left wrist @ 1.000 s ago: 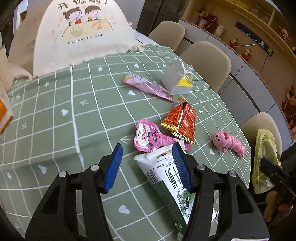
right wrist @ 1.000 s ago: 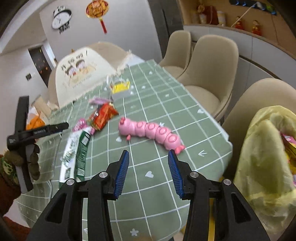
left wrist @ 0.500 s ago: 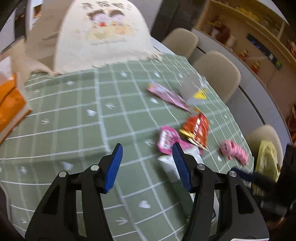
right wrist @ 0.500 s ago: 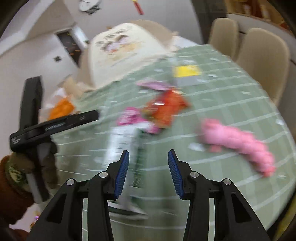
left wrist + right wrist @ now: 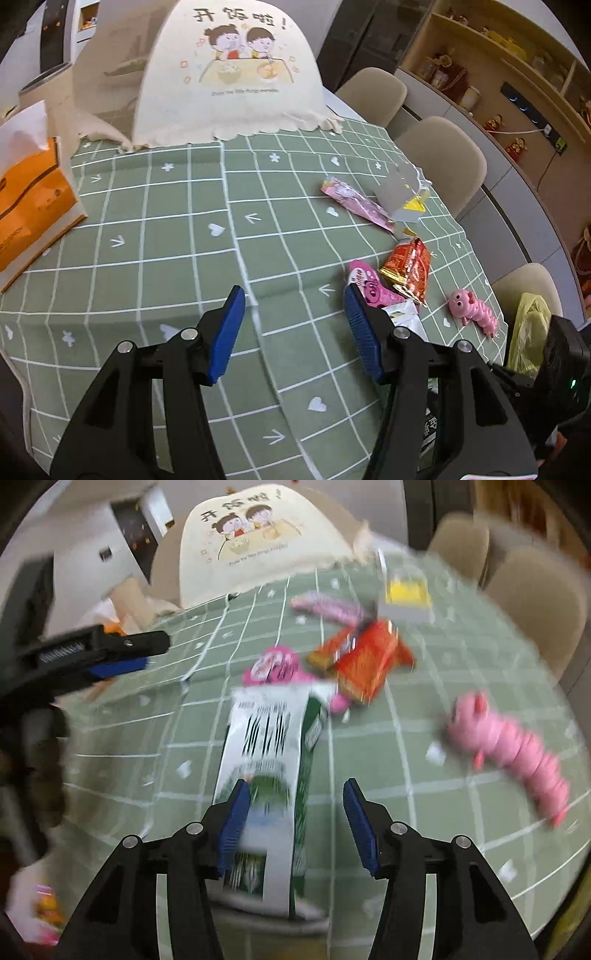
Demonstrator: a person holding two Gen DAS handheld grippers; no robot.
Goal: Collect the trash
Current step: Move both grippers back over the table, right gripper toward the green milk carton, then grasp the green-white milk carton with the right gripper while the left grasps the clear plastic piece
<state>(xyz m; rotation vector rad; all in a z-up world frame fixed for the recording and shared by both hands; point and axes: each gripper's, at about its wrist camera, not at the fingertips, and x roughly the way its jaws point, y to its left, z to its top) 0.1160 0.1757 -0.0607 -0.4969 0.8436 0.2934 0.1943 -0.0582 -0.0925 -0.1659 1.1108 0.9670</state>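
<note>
Both the left hand-held gripper [image 5: 293, 332] and right hand-held gripper [image 5: 291, 823] gape empty; wrappers [image 5: 365, 657] at twelve o'clock, green-white packet [image 5: 266, 760] on the worktop [image 5: 166, 229] all uncollected.

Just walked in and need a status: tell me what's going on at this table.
A person is clearing trash off the green checked tablecloth. The right tongs are open around the near end of the green-and-white wrapper, not yet gripping. The left tongs hover open, empty. The red wrapper and pink caterpillar toy remain.

right gripper [image 5: 293, 821] has swung over the green-white wrapper [image 5: 266, 775].
</note>
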